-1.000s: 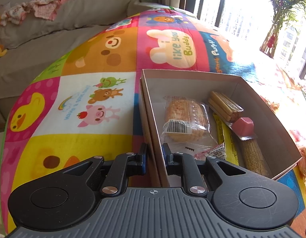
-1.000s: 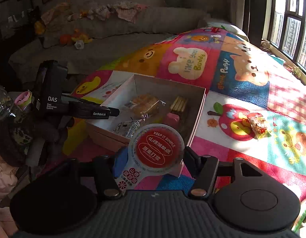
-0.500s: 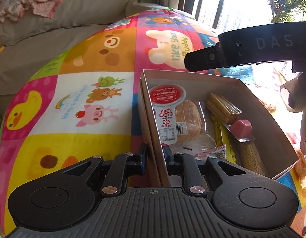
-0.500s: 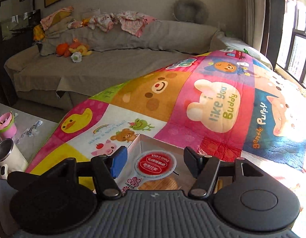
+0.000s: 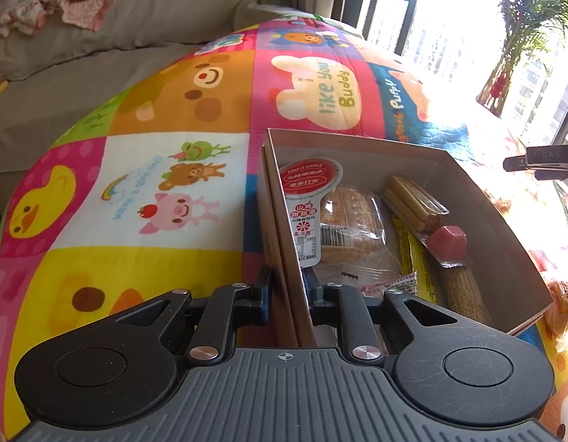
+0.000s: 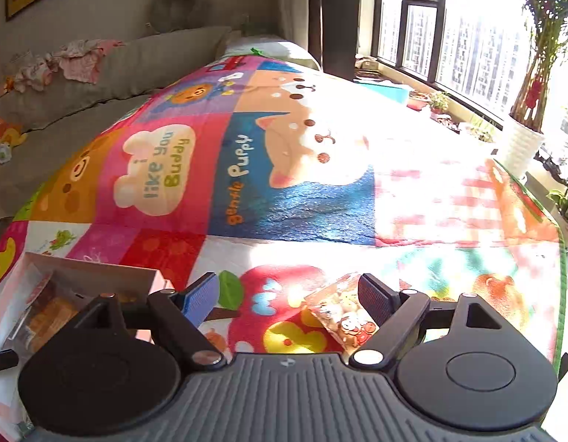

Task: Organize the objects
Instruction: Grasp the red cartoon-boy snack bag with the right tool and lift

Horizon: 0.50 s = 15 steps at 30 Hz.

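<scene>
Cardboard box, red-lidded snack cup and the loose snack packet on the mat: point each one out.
Cardboard box (image 5: 357, 149): left wrist view, far wall.
Snack cup (image 5: 309, 177): left wrist view, red lid.
Snack packet (image 6: 342, 313): right wrist view, middle of the wrapper.

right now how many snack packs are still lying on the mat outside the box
1 sure: a clear snack packet on the mat, by the right gripper. Something orange past the cardboard box may be it too.

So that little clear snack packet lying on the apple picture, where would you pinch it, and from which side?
Probably across its narrow middle, from above. The snack packet lies flat on the mat, its far end tipped toward the right finger. The right gripper is open, with the packet lying toward its right side.
</scene>
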Motion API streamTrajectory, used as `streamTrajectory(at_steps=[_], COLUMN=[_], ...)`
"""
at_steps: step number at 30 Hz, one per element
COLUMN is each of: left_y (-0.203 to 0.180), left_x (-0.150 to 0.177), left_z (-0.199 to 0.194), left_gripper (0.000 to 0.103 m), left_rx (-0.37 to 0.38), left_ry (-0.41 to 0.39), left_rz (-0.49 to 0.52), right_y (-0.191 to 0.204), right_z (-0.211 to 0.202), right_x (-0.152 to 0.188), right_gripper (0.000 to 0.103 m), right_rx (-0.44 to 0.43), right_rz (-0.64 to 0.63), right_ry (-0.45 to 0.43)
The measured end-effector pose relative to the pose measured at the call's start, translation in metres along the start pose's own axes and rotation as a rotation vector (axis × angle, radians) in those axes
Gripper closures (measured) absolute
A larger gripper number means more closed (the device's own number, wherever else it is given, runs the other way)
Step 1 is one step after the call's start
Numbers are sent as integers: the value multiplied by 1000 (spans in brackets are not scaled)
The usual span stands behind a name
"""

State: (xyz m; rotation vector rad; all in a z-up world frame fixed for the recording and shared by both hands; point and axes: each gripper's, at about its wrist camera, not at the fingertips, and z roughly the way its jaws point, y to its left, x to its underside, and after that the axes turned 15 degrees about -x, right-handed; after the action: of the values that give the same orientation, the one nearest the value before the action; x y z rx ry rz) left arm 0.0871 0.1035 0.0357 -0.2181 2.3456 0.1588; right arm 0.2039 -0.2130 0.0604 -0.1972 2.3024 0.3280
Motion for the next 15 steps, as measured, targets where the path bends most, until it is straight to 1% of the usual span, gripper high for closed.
streamTrajectory(at_steps=[2, 5, 7, 10, 15], left_y=[-1, 1, 2, 1, 1], left_x=[0, -1, -1, 0, 0], left_z=[0, 2, 3, 3, 2], left_gripper=[84, 84, 84, 84, 85], left_rx=[0, -1, -4, -6, -10], left_ry=[0, 4, 3, 4, 5], left_rz=[2, 5, 8, 9, 10], right_y=[-25, -41, -47, -50, -45], right_z=[15, 34, 46, 57, 73], right_x=[6, 15, 19, 18, 13], right_gripper=[15, 15, 15, 15, 15], right_rx=[45, 75, 73, 56, 39], right_rz=[37, 64, 92, 118, 78], right_ry=[26, 68, 99, 113, 144])
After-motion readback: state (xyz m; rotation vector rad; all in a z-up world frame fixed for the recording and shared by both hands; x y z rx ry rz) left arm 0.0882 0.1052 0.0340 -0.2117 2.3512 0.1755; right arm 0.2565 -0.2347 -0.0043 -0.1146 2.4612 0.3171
